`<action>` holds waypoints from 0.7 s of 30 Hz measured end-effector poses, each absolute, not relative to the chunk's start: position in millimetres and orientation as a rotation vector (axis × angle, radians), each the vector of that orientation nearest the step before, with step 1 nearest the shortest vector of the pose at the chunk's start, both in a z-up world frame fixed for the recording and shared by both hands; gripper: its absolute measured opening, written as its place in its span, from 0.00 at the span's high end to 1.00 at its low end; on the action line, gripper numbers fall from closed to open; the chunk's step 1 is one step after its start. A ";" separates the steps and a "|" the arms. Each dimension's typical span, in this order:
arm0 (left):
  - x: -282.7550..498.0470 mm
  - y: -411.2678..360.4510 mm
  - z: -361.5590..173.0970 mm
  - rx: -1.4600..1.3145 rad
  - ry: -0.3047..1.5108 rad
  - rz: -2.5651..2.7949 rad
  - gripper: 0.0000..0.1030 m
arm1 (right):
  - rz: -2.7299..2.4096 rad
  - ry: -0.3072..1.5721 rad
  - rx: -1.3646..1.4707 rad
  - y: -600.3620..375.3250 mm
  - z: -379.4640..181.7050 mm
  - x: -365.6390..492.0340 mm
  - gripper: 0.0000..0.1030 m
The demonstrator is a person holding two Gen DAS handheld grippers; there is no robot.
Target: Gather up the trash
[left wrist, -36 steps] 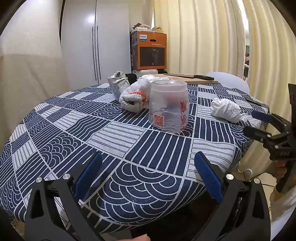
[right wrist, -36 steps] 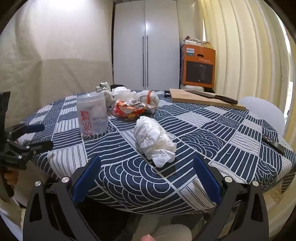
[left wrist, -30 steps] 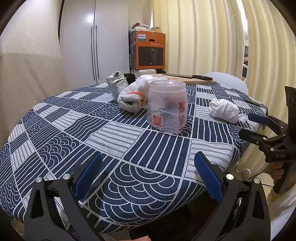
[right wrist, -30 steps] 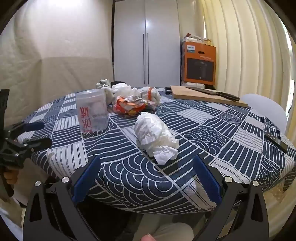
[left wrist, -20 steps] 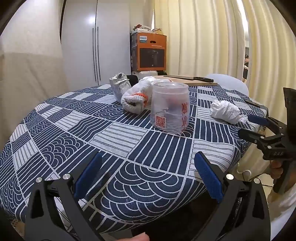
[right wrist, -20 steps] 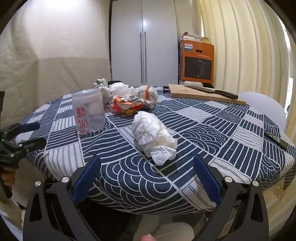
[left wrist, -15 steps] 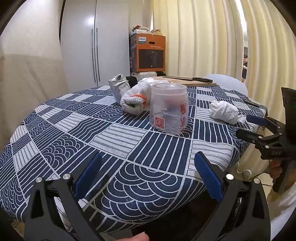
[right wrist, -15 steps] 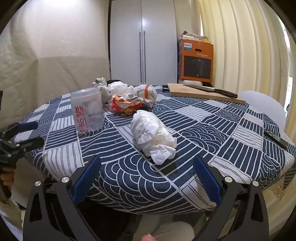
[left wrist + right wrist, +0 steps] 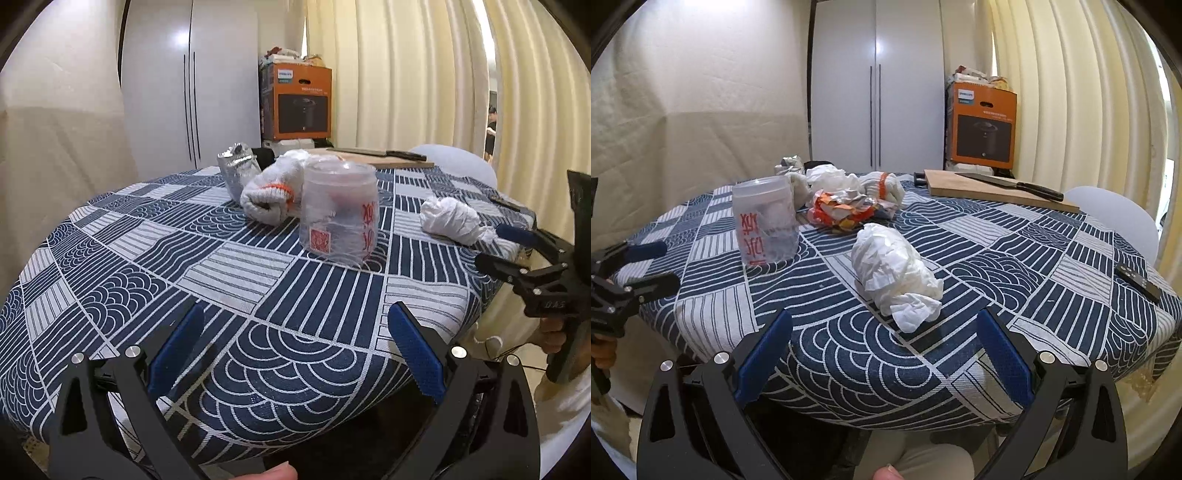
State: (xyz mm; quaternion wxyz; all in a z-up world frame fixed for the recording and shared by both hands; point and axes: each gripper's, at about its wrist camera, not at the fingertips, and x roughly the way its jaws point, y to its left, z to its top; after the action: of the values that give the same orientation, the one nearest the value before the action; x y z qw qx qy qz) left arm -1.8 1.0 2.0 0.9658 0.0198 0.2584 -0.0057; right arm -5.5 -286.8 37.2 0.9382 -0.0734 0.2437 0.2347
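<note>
A clear plastic cup with red print stands upside down on the blue patterned tablecloth; it also shows in the right wrist view. A crumpled white tissue lies near the table's front edge, seen too in the left wrist view. An orange crumpled wrapper, a foil ball and rolled white gloves lie behind the cup. My left gripper is open and empty at the table edge. My right gripper is open and empty just short of the tissue.
A wooden cutting board with a black-handled knife lies at the back right. A dark remote lies at the table's right edge. A white chair, curtains, a cupboard and an orange box stand behind.
Both grippers have drifted slightly, with small shifts of view. Both stay open and empty. Nothing on the table has moved.
</note>
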 end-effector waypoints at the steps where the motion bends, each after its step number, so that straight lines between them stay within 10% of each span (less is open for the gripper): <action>1: -1.6 0.5 1.7 0.042 0.524 -0.013 0.06 | 0.479 0.495 -0.149 -287.0 37.2 -6.0 0.07; 21: -0.1 -6.6 2.8 0.038 0.536 -0.079 0.06 | 0.489 0.513 -0.152 -286.0 38.9 -5.3 0.07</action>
State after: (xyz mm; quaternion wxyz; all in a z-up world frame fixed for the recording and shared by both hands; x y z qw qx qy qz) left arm -0.1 -6.6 2.8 0.9633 0.0190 0.2647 -0.0392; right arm -5.3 -286.0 38.9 0.9352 -0.0742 0.2507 0.2390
